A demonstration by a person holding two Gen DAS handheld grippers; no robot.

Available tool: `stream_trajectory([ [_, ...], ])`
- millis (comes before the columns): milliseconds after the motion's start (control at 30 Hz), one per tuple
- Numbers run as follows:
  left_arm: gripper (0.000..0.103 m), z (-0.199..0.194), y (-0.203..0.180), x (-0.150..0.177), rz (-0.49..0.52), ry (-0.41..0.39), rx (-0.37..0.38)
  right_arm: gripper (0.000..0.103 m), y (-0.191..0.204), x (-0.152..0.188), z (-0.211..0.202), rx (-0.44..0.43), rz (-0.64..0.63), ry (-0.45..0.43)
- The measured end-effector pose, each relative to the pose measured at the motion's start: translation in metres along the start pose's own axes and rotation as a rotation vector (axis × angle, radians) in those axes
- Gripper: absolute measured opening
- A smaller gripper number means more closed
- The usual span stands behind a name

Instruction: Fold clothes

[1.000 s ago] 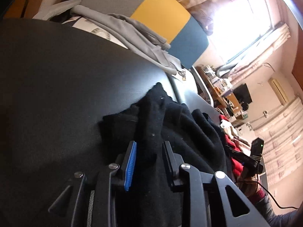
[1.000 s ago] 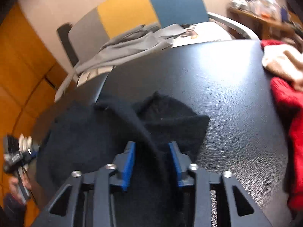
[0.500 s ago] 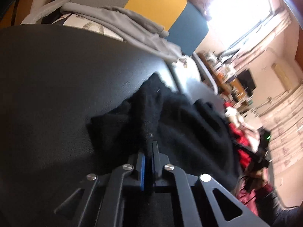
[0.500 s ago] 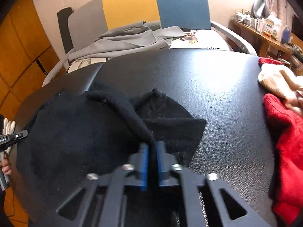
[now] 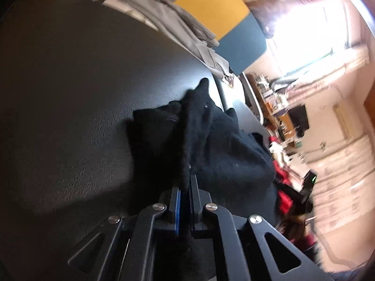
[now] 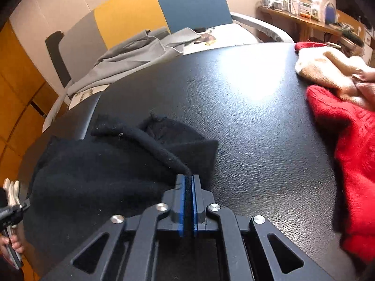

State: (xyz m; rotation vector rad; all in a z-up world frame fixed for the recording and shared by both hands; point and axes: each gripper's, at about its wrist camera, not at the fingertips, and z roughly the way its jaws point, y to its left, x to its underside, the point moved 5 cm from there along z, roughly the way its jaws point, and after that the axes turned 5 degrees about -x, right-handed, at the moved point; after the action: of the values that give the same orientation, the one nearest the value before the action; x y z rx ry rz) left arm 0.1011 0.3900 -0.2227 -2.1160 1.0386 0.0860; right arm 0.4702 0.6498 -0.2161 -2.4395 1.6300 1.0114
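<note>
Nearest the left wrist camera, the left gripper [image 5: 185, 187] has its two fingers pressed together on a ridge of the black garment [image 5: 211, 149], with only the pinched cloth between them. In the right wrist view the right gripper [image 6: 187, 187] is closed in the same way, its two blue-padded fingers [image 6: 180, 201] clamping a rolled, cord-like edge of the same black garment [image 6: 100, 173].

There is one black garment, soft and fuzzy with bits of pale lint, lying in a crumpled heap on the near left part of the surface [image 6: 253, 126], partly lifted where the two grippers pinch it. The surface is black with a fine, leather-like grain and a sheen where light falls on it.

Farther right on the surface lie one red knitted garment [image 6: 351, 154], thick and ribbed, and one beige woolly piece [image 6: 328, 70] touching it on the far side.

At the left edge of the right wrist view a hand [image 6: 10, 243] holds the other gripper's handle.

Beyond the far edge of the surface, one smooth grey garment [image 6: 131, 58] is draped over a seat. Behind it stands a padded back [image 6: 145, 11] in three panels: grey, yellow and blue. Farthest off, a wooden shelf [image 6: 300, 21] carries many small items, too small to count.
</note>
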Motion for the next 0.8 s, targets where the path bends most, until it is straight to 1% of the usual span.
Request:
stream_trajectory([
  [33, 0.004, -0.003, -0.001, 0.002, 0.0, 0.0, 0.003, 0.01, 0.0, -0.002, -0.004, 0.011, -0.007, -0.008],
  [67, 0.01, -0.008, -0.001, 0.001, 0.014, -0.019, -0.014, 0.012, 0.002, -0.005, -0.007, 0.029, -0.029, -0.019],
  [100, 0.016, -0.014, -0.001, -0.003, 0.034, -0.046, -0.038, 0.02, 0.007, -0.008, -0.012, 0.045, -0.059, -0.039],
  [133, 0.019, -0.02, -0.001, -0.006, 0.054, -0.072, -0.062, 0.032, 0.013, -0.011, -0.016, 0.046, -0.09, -0.055],
  [200, 0.022, -0.03, -0.005, -0.017, 0.071, -0.111, -0.043, 0.053, 0.031, -0.02, -0.021, 0.026, -0.162, -0.081],
  [233, 0.023, -0.032, -0.009, -0.024, 0.085, -0.124, -0.035, 0.056, 0.044, -0.026, -0.022, 0.015, -0.212, -0.095],
  [267, 0.024, -0.033, -0.014, -0.031, 0.101, -0.135, -0.029, 0.056, 0.057, -0.03, -0.021, 0.013, -0.265, -0.106],
  [333, 0.025, -0.026, -0.024, -0.047, 0.144, -0.136, -0.05, 0.058, 0.076, -0.037, -0.014, 0.014, -0.337, -0.092],
  [367, 0.026, -0.019, -0.029, -0.053, 0.159, -0.123, -0.05, 0.059, 0.084, -0.04, -0.008, 0.018, -0.373, -0.077],
  [467, 0.028, 0.006, -0.038, -0.063, 0.182, -0.069, -0.064, 0.059, 0.1, -0.049, 0.017, 0.066, -0.463, -0.011],
  [500, 0.029, 0.012, -0.04, -0.065, 0.19, -0.059, -0.067, 0.057, 0.102, -0.051, 0.025, 0.08, -0.484, 0.01],
  [533, 0.029, 0.016, -0.041, -0.066, 0.197, -0.052, -0.07, 0.048, 0.098, -0.052, 0.032, 0.104, -0.497, 0.034],
  [567, 0.03, 0.021, -0.043, -0.068, 0.205, -0.045, -0.073, 0.034, 0.095, -0.053, 0.038, 0.129, -0.502, 0.054],
  [600, 0.03, 0.025, -0.045, -0.069, 0.212, -0.037, -0.075, 0.006, 0.091, -0.054, 0.044, 0.145, -0.498, 0.071],
  [633, 0.032, 0.03, -0.047, -0.07, 0.219, -0.03, -0.078, 0.005, 0.087, -0.055, 0.05, 0.157, -0.492, 0.088],
  [733, 0.032, 0.04, -0.05, -0.073, 0.234, -0.008, -0.077, 0.005, 0.078, -0.054, 0.05, 0.13, -0.452, 0.093],
  [800, 0.023, 0.042, -0.05, -0.074, 0.215, -0.004, -0.059, 0.005, 0.074, -0.055, 0.047, 0.112, -0.422, 0.084],
])
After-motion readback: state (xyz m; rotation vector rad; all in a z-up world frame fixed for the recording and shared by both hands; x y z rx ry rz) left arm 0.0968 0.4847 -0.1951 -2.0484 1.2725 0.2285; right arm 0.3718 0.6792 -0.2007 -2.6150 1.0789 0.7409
